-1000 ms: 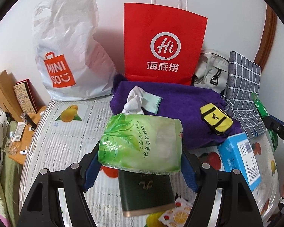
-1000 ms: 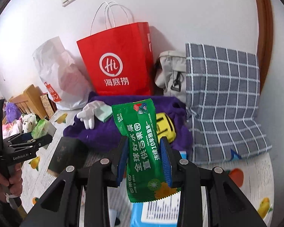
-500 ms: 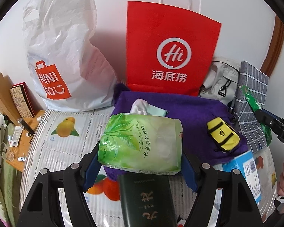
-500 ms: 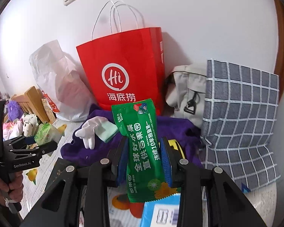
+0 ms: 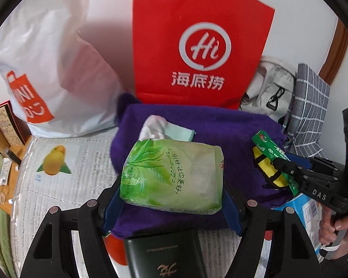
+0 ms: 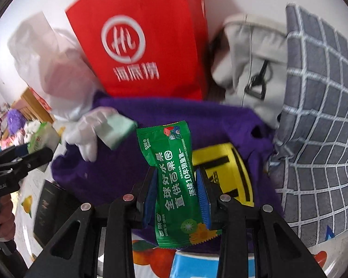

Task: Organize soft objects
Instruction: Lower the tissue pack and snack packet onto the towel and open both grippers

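My left gripper (image 5: 172,205) is shut on a light green tissue pack (image 5: 172,176), held above a purple fleece cloth (image 5: 220,127). My right gripper (image 6: 176,192) is shut on a dark green wet-wipe packet (image 6: 174,178), also over the purple cloth (image 6: 118,166). On the cloth lie a white glove with a mint cuff (image 6: 97,129) and a yellow pouch with black straps (image 6: 222,169). The right gripper with its packet (image 5: 273,157) shows at the right of the left wrist view, just over the yellow pouch (image 5: 264,169).
A red paper bag (image 5: 197,46) and a white plastic bag (image 5: 46,69) stand against the wall behind the cloth. A beige bag (image 6: 250,69) and a grey checked cloth (image 6: 317,115) are at the right. A dark green box (image 5: 164,254) and a blue box (image 6: 197,266) lie near the front.
Both grippers have moved forward and down toward the purple cloth with their packs still gripped. The bags at the wall now look larger and closer, and the right gripper has come into the left view.
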Tool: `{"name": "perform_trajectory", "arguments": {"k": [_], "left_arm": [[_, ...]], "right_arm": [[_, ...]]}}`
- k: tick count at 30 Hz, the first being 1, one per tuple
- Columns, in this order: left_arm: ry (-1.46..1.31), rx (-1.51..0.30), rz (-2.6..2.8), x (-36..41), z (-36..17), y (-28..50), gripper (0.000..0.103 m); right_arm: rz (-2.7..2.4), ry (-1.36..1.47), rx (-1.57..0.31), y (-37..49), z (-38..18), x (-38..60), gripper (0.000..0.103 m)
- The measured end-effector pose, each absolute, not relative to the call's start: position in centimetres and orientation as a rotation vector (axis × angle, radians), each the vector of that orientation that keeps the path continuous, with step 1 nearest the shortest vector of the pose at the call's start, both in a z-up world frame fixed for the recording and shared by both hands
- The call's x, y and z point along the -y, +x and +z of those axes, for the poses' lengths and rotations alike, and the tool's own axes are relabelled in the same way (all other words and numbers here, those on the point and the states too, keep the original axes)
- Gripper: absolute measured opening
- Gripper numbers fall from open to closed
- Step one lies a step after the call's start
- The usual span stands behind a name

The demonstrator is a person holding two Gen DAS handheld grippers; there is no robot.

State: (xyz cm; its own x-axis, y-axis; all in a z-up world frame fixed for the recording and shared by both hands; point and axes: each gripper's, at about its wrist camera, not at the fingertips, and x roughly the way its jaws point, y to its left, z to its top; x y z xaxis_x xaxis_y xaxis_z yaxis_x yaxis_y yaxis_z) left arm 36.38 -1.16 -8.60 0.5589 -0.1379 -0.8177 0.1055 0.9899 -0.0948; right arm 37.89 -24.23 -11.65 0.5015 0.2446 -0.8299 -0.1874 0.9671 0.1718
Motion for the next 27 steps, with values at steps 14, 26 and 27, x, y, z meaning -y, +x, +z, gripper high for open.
{"name": "perform_trajectory", "arguments": {"k": [14,26,27], "left_arm": [[-0.068,-1.066,-0.086,0.4,-12.2,38.7,0.072],[-0.134,-1.119,-0.108,-0.1,-14.0,39.7,0.076],[-0.141,-1.118,-0.108,-0.2,-14.0,39.7,0.078]], "right_arm": [[0.264,0.023,-1.059,38.6,-13.8,23.4,0.037],[0.277,0.012,-1.046,38.9,-13.8,22.9,0.057],[0.272,0.009,-1.027,38.8,-13.5,23.0,0.066]]}}
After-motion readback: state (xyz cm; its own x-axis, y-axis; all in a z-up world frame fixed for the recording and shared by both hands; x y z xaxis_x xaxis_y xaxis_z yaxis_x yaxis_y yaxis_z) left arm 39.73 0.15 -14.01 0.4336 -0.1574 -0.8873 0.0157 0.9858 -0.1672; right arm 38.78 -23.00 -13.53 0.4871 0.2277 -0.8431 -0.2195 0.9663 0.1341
